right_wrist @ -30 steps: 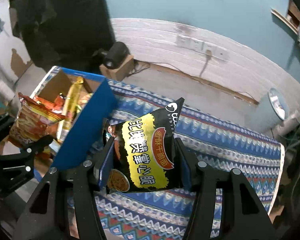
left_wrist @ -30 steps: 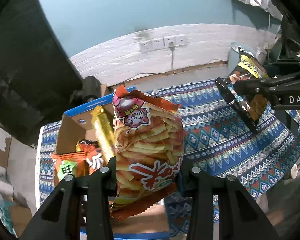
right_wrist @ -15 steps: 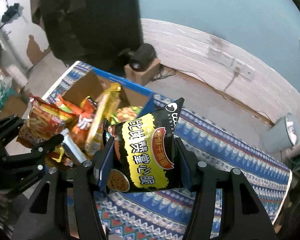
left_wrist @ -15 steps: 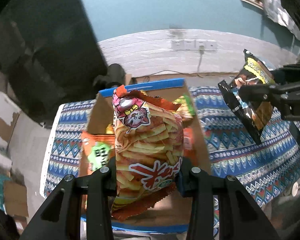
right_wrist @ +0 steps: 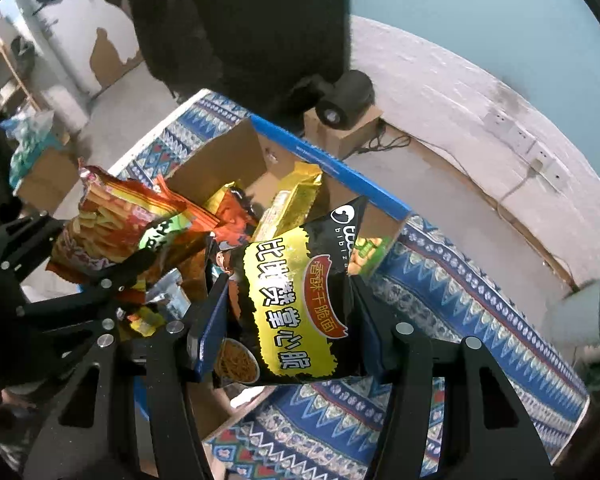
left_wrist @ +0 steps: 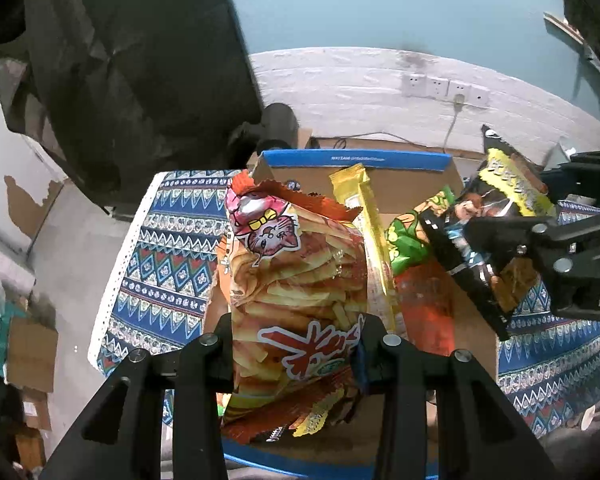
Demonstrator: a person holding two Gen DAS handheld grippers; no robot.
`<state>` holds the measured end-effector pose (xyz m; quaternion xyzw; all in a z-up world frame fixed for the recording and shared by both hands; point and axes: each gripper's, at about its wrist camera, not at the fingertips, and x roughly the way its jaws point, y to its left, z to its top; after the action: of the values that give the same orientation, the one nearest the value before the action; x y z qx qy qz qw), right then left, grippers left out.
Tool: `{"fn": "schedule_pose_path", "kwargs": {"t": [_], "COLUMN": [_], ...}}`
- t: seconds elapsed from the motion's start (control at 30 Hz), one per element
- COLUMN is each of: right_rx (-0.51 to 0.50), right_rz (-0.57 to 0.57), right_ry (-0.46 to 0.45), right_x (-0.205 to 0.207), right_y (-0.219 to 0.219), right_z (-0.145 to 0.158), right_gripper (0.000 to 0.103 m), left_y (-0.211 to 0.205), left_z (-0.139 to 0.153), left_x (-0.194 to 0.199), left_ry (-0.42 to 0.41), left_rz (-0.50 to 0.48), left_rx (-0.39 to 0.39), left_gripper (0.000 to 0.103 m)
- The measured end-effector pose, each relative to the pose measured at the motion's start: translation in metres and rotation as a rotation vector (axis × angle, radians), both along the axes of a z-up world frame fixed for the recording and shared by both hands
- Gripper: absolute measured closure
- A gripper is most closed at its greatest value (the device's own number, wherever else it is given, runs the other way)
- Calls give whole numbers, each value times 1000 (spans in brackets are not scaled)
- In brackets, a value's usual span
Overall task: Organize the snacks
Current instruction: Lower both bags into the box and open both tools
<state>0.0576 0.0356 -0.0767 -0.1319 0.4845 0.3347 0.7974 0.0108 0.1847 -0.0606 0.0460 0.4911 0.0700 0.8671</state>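
- The cardboard box [left_wrist: 416, 168] sits on the patterned cloth [left_wrist: 168, 264] with its top open; a blue rim [right_wrist: 340, 168] runs along its far wall, and brown inner walls show below it.
- Cloth lies bare to the left of the box in the left wrist view, out to a white dotted edge [left_wrist: 116, 276] where the floor begins. In the right wrist view a long stretch of cloth runs off to the right of the box.
- Inside the box a tall yellow packet [left_wrist: 364, 216] leans up near the far wall, a green bag [left_wrist: 412, 236] lies beside it, and an orange-red bag [left_wrist: 428, 304] fills the near right part. Little free floor shows between them.
- The left gripper [left_wrist: 296, 340] is clamped on a bag of fries snacks [left_wrist: 296, 280], both fingers pressed into its lower sides. The bag stands upright above the near edge of the box; it is orange and red, with a pink cat face at the top and a crimped top seam.
- The right gripper [right_wrist: 288, 312] is closed tight on a black bag [right_wrist: 296, 300] with a jagged yellow panel and a red label, held over the right side of the box, near the right wall.
- The two held bags are close but apart; the yellow packet stands between them.
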Motion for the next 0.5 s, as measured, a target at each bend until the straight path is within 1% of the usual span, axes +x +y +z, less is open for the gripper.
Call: {"fn": "schedule_pose_path", "kwargs": {"t": [0.07, 0.13, 0.27, 0.3, 0.37, 0.43, 0.5], "right_rx": [-2, -10, 19, 31, 38, 47, 49], "right_rz": [13, 30, 58, 58, 50, 41, 31], "right_ry": [11, 12, 29, 27, 13, 7, 3], "right_x": [4, 8, 11, 12, 13, 14, 13], "right_y": [5, 10, 11, 11, 9, 6, -1], "right_z": [-2, -4, -2, 1, 5, 10, 15], "right_gripper": [46, 43, 41, 39, 34, 34, 34], "left_y": [5, 10, 17, 19, 20, 20, 18], "left_z": [-2, -3, 0, 1, 5, 10, 16], "left_x": [1, 1, 3, 3, 2, 1, -2], "left_ry": [5, 11, 12, 12, 4, -16, -37], "left_rz": [17, 33, 71, 80, 92, 97, 98], "left_rx": [-8, -12, -13, -15, -22, -13, 4], "left_gripper": [62, 62, 60, 59, 45, 37, 34]}}
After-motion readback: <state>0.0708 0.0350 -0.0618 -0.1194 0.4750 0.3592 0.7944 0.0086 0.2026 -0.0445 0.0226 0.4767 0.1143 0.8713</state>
